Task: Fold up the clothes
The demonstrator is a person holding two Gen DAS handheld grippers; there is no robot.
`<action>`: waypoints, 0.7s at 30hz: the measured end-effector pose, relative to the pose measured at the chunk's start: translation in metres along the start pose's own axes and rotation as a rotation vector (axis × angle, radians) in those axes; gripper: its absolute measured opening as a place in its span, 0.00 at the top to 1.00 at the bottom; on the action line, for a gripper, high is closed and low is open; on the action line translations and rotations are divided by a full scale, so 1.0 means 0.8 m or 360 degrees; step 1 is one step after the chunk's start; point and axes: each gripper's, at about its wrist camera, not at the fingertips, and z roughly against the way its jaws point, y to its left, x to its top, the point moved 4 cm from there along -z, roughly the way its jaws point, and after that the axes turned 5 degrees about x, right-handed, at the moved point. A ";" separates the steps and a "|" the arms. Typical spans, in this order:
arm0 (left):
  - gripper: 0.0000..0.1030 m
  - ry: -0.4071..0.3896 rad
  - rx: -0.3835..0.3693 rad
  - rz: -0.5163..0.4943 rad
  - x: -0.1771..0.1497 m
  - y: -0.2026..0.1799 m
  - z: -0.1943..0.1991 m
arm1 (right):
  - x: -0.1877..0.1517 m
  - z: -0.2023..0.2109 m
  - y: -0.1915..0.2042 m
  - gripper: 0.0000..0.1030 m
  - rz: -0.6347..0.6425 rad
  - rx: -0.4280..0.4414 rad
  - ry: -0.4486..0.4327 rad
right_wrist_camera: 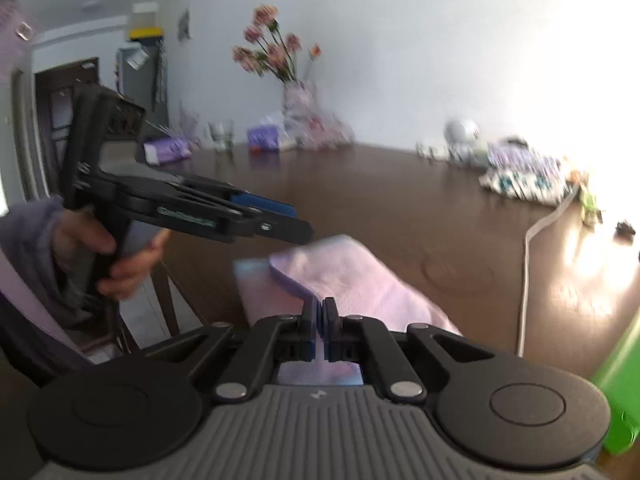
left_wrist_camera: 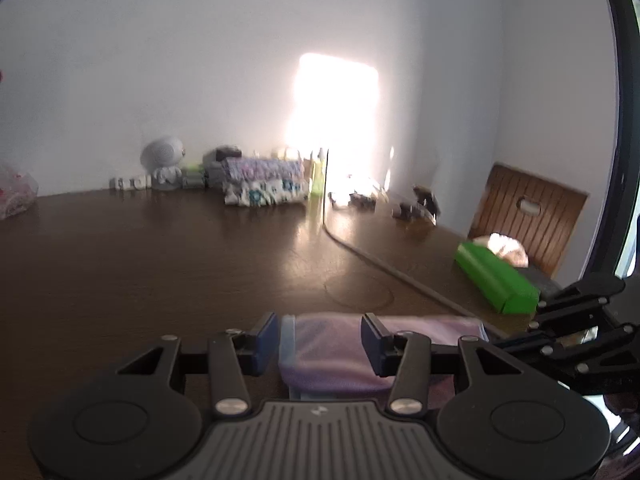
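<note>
Lilac cloth (right_wrist_camera: 352, 276); flowers (right_wrist_camera: 272, 56) only right-wrist.

Your lilac cloth (right_wrist_camera: 344, 276), folded on the table

You have it lying flat as a soft, pale purple bundle with a light blue edge, near the table's front edge, its layers doubled over.

Dark wooden table (left_wrist_camera: 160, 264); green box (left_wrist_camera: 496, 280) near right edge; flowers in vase (right_wrist_camera: 298, 116); grey cable (left_wrist_camera: 384, 268); round white figurine (left_wrist_camera: 164, 164), possibly toy.

Bare table (left_wrist_camera: 160, 264) ahead — cable (left_wrist_camera: 384, 266) and green box (left_wrist_camera: 496, 276) crowd the right.
</note>
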 end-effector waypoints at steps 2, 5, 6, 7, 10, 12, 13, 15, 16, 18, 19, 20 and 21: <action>0.51 -0.0018 -0.0054 0.0028 0.009 -0.003 0.004 | 0.001 -0.005 0.009 0.97 -0.0006 0.0042 0.0009; 0.51 0.0017 -0.0068 -0.0040 0.007 -0.017 -0.005 | -0.017 -0.026 0.019 0.97 0.0034 0.0022 0.0136; 0.51 0.0044 -0.0068 -0.0075 0.004 -0.023 -0.010 | -0.022 -0.031 0.021 0.96 0.0046 0.0013 0.0159; 0.51 0.0081 -0.0057 -0.0116 -0.001 -0.027 -0.017 | -0.024 -0.031 0.023 0.95 0.0045 0.0017 0.0151; 0.51 0.0202 -0.0002 -0.0204 -0.018 -0.031 -0.035 | -0.013 -0.011 0.027 0.88 0.0025 0.0077 0.0079; 0.51 0.0256 0.0007 -0.0185 -0.029 -0.024 -0.040 | -0.004 0.004 0.016 0.74 -0.0044 0.0045 -0.0019; 0.51 0.0276 0.0003 -0.0168 -0.033 -0.021 -0.041 | -0.001 0.008 0.005 0.70 -0.0107 0.0009 -0.0051; 0.51 0.0289 -0.0003 -0.0159 -0.038 -0.019 -0.041 | -0.001 0.004 -0.021 0.70 -0.0267 -0.0126 -0.0050; 0.51 0.0291 0.0000 -0.0164 -0.039 -0.019 -0.040 | -0.005 0.000 -0.033 0.69 -0.0342 -0.0180 -0.0028; 0.49 0.0298 0.0006 -0.0167 -0.040 -0.017 -0.039 | -0.014 -0.011 -0.043 0.69 -0.0393 -0.0167 0.0043; 0.49 0.0304 0.0008 -0.0161 -0.039 -0.016 -0.038 | -0.018 -0.011 -0.042 0.69 -0.0357 -0.0172 0.0079; 0.49 0.0312 0.0004 -0.0157 -0.040 -0.014 -0.038 | -0.023 -0.009 -0.039 0.67 -0.0301 -0.0185 0.0115; 0.49 0.0320 0.0005 -0.0150 -0.040 -0.014 -0.038 | -0.028 -0.006 -0.036 0.61 -0.0245 -0.0198 0.0151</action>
